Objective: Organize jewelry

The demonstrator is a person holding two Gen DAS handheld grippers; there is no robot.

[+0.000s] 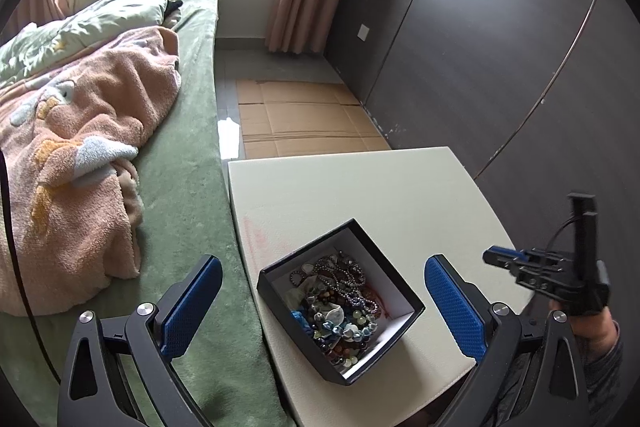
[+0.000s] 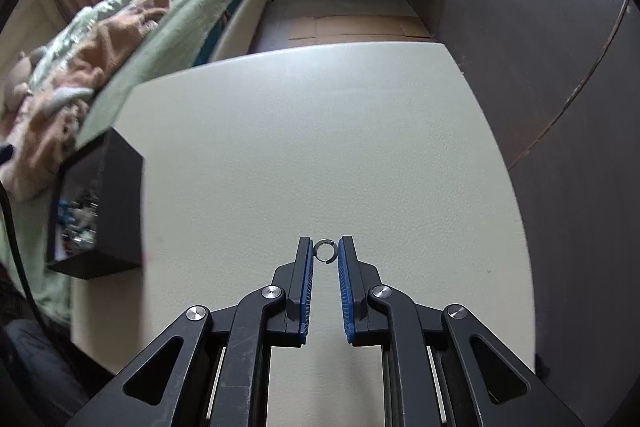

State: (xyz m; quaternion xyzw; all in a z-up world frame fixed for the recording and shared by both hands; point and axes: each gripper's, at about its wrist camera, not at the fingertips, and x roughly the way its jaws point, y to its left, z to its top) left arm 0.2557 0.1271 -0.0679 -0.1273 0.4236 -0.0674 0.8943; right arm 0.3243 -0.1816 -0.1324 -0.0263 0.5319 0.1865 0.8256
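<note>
A black open box with white lining sits on the cream table and holds a tangle of bead bracelets and necklaces. My left gripper is wide open, its blue pads either side of the box, above it. In the right wrist view my right gripper is closed on a small silver ring, pinched between the fingertips over the bare table. The box shows at the left there. The right gripper also shows in the left wrist view, to the right of the box.
A bed with a green cover and a pink blanket lies close along the table's left side. A dark grey wall runs on the right. Flattened cardboard lies on the floor beyond the table.
</note>
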